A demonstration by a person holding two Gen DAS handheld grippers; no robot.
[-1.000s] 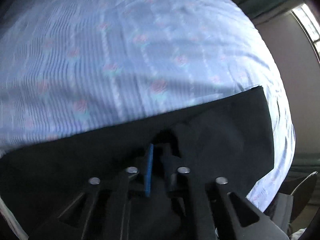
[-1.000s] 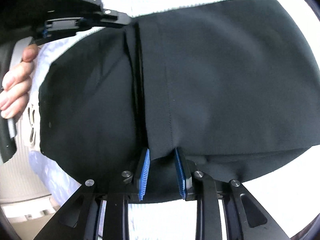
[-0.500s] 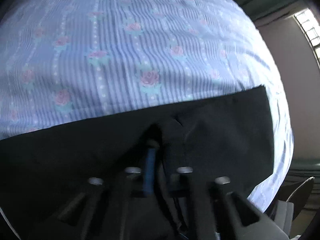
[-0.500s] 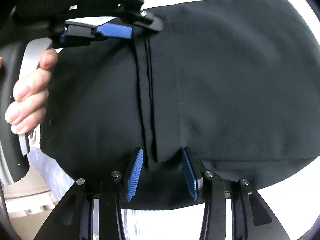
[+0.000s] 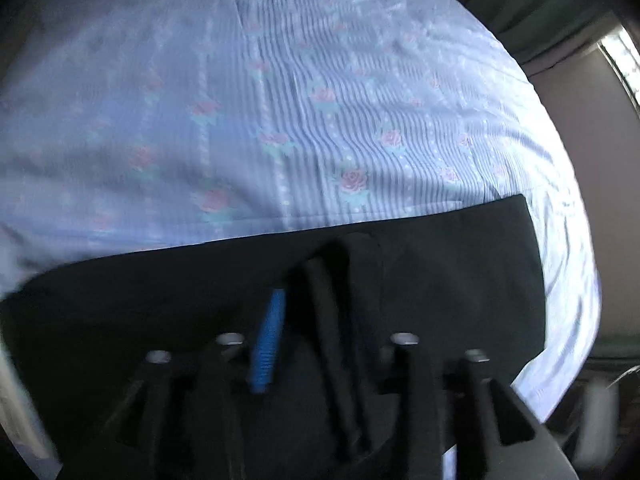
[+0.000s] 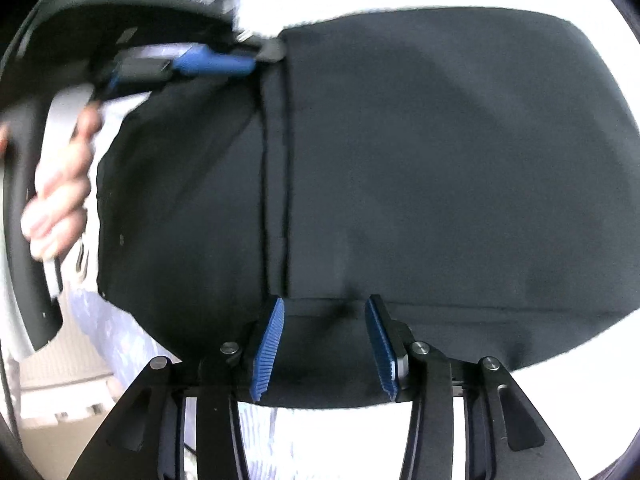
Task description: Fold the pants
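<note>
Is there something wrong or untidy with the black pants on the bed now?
Nothing stands out. The black pants lie folded and flat on the flowered bedsheet, edges fairly even. Only a small ridge of cloth stands between the left gripper's open jaws.

The place looks like a home bedroom: a bed sheet [image 5: 320, 120] with pale blue stripes and pink roses covers a soft surface, with a plain wall [image 5: 592, 160] beside it.
</note>
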